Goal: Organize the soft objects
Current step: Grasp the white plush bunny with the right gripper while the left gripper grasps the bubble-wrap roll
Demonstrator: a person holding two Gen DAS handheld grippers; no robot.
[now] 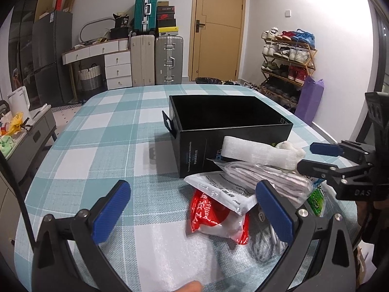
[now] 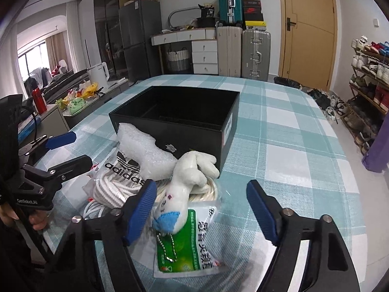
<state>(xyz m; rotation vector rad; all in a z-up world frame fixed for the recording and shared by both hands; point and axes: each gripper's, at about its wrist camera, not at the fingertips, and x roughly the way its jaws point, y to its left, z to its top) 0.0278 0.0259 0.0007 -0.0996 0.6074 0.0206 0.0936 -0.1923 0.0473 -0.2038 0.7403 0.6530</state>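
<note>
Soft objects, one heap on the teal-and-white checked tablecloth (image 2: pixel 291 131), piled against the near wall of an open black box (image 2: pixel 180 112) at 12 o'clock in the right wrist view.

Left to right in that view:
- Left gripper (image 2: pixel 68 149) at 9 o'clock, jaws apart, nothing between them.
- Adidas bag of striped fabric (image 2: pixel 119 177), at 10 o'clock of the heap.
- White foam wrap (image 2: pixel 143 150), lying over the bag and touching the box.
- White plush toy (image 2: pixel 192 175) with a blue patch and bead chain, at the centre, draped over a green-and-white sachet (image 2: pixel 192 245) at 6 o'clock.
- Right gripper (image 2: pixel 201 209), jaws open; the left pad sits beside the plush, whether touching cannot be told, the right pad stands clear.

Left wrist view adds a red-and-white packet (image 1: pixel 214 216) between the left gripper's open fingers (image 1: pixel 111 209), under a white printed pouch (image 1: pixel 226 192).
</note>
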